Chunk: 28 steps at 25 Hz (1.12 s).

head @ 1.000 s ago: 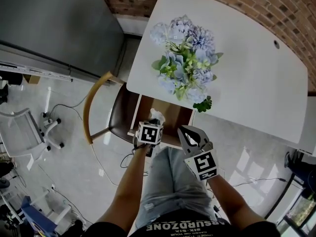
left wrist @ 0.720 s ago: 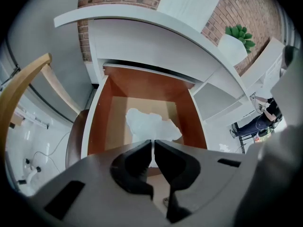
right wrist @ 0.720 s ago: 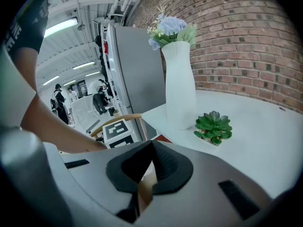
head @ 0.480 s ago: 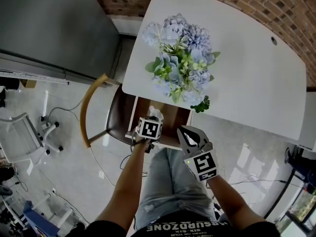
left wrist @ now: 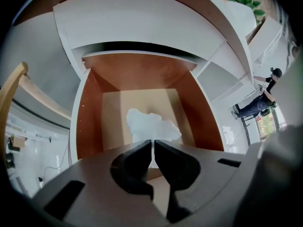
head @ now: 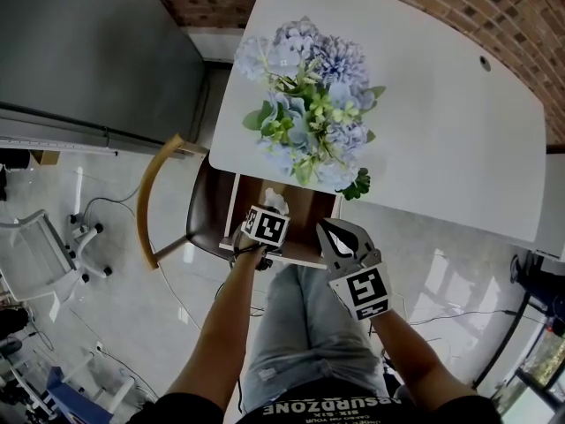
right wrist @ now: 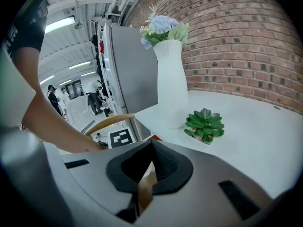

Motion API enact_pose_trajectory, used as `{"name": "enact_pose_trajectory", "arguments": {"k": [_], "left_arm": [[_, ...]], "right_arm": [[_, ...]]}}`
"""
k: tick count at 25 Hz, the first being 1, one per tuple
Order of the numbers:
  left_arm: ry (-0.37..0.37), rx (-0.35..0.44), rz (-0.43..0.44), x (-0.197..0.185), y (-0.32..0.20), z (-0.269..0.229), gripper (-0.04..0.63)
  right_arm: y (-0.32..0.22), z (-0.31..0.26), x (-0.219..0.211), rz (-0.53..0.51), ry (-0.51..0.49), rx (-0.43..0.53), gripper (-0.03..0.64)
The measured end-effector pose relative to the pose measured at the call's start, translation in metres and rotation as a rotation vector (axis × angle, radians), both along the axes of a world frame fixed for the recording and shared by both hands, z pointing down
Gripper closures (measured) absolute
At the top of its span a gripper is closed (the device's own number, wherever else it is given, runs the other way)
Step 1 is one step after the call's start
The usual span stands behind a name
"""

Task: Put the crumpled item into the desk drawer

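The crumpled item is a white wad of paper (left wrist: pixel 150 126) hanging over the brown floor of the open desk drawer (left wrist: pixel 86 112). My left gripper (left wrist: pixel 153 144) is shut on its near edge, and a thin white strip shows between the jaws. In the head view the paper (head: pixel 276 200) pokes out beyond the left gripper (head: pixel 268 223), which is above the drawer (head: pixel 237 212) under the white desk (head: pixel 459 148). My right gripper (head: pixel 339 233) hovers to the right of the drawer's front. In its own view the right gripper (right wrist: pixel 152 144) is shut and holds nothing.
A white vase of blue flowers (head: pixel 311 104) and a small green succulent (head: pixel 357 185) stand on the desk above the drawer. A wooden chair (head: pixel 157 197) sits left of the drawer. An office chair (head: pixel 40 254) and cables lie on the floor further left.
My left gripper has edged a little forward over the drawer with the paper in it. The right gripper has barely moved.
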<state>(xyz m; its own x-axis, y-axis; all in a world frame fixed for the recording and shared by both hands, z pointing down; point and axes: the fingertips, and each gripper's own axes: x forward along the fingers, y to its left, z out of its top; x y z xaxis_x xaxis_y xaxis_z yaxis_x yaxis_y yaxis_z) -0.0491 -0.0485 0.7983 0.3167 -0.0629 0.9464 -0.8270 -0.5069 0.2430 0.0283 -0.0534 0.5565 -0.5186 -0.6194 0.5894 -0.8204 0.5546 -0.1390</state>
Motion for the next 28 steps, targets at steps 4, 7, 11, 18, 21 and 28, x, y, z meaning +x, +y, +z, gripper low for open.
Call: {"name": "enact_pose_trajectory", "arguments": {"k": [4,7,11,18,21,28], "left_arm": [[-0.039,-0.003,0.056,0.003,0.002,0.009,0.581],[-0.067,-0.007,0.093,0.004,0.002,0.017,0.581],[-0.099,-0.010,0.131,0.004,-0.001,0.027,0.581],[-0.140,-0.022,0.177,0.007,-0.002,0.040,0.581],[-0.167,-0.021,0.205,0.006,-0.001,0.046,0.581],[-0.191,-0.014,0.234,0.008,-0.002,0.053,0.581]], "right_arm": [[-0.001,0.001,0.006,0.016,0.002,-0.001,0.617],[-0.001,0.004,0.009,0.024,0.005,-0.005,0.617],[-0.002,0.008,0.012,0.030,0.006,-0.007,0.617],[-0.003,0.012,0.017,0.040,0.009,-0.009,0.617],[-0.003,0.011,0.019,0.047,0.007,-0.006,0.617],[0.002,0.014,0.024,0.041,0.005,-0.010,0.618]]}}
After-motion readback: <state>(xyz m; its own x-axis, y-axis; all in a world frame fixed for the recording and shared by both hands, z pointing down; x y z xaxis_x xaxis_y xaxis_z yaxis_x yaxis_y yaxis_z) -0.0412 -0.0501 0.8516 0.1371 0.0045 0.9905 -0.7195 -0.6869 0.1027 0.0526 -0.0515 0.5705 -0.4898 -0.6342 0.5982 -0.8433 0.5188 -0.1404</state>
